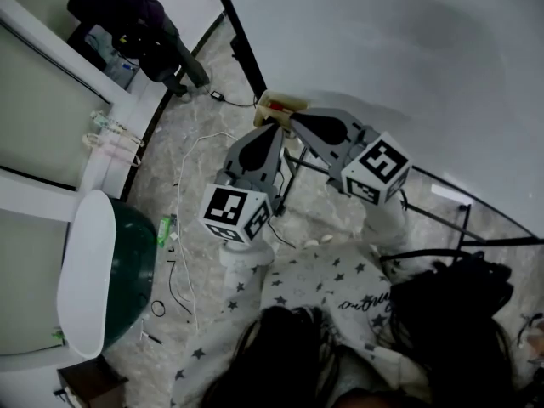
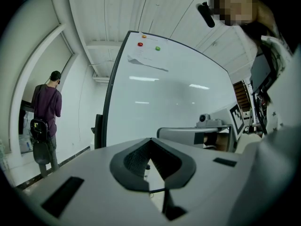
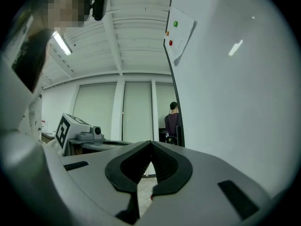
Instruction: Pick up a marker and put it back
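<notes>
A small tan tray [image 1: 278, 104] with something red in it sits at the lower edge of the whiteboard [image 1: 399, 66]; I cannot make out a marker clearly. My left gripper [image 1: 273, 129] points at it from just below, jaws together and empty. The right gripper [image 1: 293, 119] has its tips right beside the tray, also shut with nothing visible between them. In the left gripper view the left gripper's [image 2: 149, 141] dark pads meet in front of the whiteboard [image 2: 169, 98]. Seen from the right gripper view, the right gripper's [image 3: 150, 145] pads meet too, and a tiny red spot [image 3: 151, 197] shows below them.
A person in purple [image 1: 127, 11] stands at the far side of the room, back turned. Round magnets [image 2: 140, 44] and a paper sheet [image 2: 148, 62] hang on the board. Cables [image 1: 183, 228] trail over the marble floor beside a green chair [image 1: 132, 262]. The board's black stand legs [image 1: 442, 219] run at the right.
</notes>
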Available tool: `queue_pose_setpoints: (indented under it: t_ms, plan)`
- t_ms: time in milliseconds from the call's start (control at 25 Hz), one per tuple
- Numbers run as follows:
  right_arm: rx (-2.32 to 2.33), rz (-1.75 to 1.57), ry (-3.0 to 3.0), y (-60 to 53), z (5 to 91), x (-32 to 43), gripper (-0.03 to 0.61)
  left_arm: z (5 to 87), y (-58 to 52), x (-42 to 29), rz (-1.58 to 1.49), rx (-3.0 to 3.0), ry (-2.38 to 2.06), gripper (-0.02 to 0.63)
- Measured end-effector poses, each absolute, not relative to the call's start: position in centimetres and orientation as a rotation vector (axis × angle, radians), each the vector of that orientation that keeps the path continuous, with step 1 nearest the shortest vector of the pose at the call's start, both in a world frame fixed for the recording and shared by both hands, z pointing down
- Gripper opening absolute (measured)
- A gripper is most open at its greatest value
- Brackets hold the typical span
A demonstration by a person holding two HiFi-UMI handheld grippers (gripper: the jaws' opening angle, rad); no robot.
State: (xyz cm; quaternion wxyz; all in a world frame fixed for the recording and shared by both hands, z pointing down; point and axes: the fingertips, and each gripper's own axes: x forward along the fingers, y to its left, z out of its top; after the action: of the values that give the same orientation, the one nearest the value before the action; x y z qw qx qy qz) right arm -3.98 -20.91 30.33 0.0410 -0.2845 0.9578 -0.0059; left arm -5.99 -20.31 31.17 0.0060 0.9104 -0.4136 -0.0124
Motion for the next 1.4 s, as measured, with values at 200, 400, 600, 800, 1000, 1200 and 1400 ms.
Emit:
queue_pose_setpoints:
  t_ms: [200,400,600,800,1000,1200,1400]
  plan:
    - [-0.859,-0.041,2.928,-21.0,30.6,-4.1,0.008,31.3,-20.3,-6.1,-0.03,2.848,-1.299,0.002]
    - [-0.845,-0.038,2.943,-21.0,30.8,-4.5,0.008,31.4,-20.3,-6.5,-0.028,2.838,-1.317,0.002]
    - [-0.839,-0.04,2.959,-21.5,31.0,-4.7,0.008,31.2,-20.7,-6.7,-0.023,2.832,-1.336,0.002]
    - [-0.831,-0.04,2.961,-21.3,30.7,-5.0,0.008,30.9,-20.4,-6.9,-0.027,2.833,-1.34,0.002]
    - [-0.841,-0.043,2.956,-21.3,30.9,-4.9,0.008,31.0,-20.4,-6.7,-0.027,2.842,-1.331,0.002]
    - [-0.851,-0.042,2.957,-21.1,30.7,-4.8,0.008,30.7,-20.2,-6.6,-0.031,2.846,-1.326,0.002]
    - [-0.852,-0.043,2.962,-21.1,30.6,-5.0,0.008,30.5,-20.2,-6.9,-0.037,2.842,-1.328,0.002]
